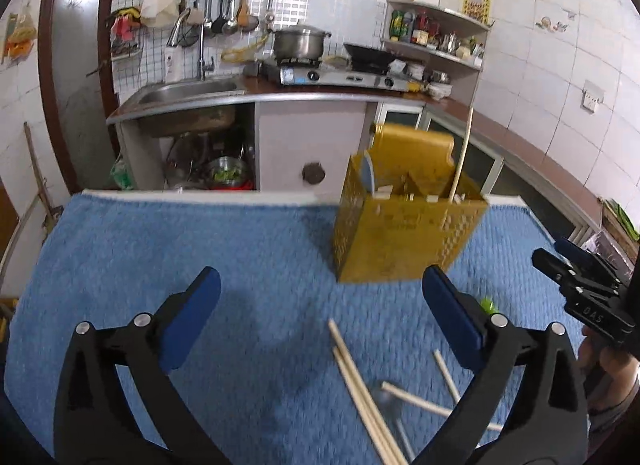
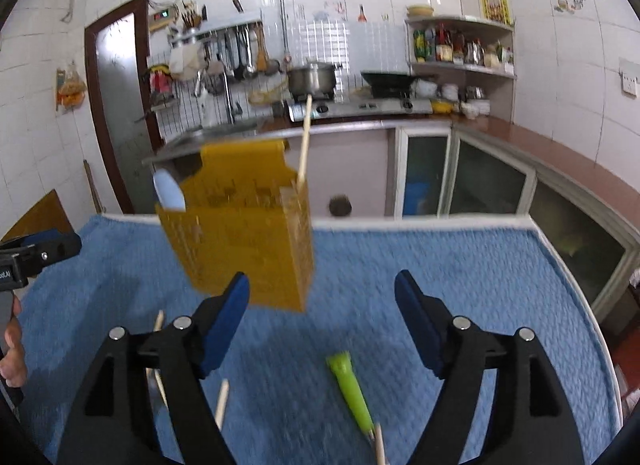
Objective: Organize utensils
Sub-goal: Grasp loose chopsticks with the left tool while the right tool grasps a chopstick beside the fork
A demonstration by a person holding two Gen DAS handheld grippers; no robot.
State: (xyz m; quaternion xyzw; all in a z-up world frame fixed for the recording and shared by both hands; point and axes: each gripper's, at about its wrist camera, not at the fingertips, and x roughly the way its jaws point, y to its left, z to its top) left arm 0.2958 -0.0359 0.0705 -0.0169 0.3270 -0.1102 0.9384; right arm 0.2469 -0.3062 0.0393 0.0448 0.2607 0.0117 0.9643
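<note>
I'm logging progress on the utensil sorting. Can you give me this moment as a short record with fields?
surface: blue towel
holder: yellow perforated caddy, standing on the towel
in holder: one chopstick, a pale blue utensil
loose on towel: chopsticks, green-handled utensil
left gripper: open, holding nothing
right gripper: open, holding nothing

- Perforated yellow plastic utensil holder (image 1: 404, 225) stands right of centre on the blue towel (image 1: 200, 249).
- One wooden chopstick (image 1: 462, 153) stands inside it.
- Loose wooden chopsticks (image 1: 364, 393) lie at lower right, before the holder.
</note>
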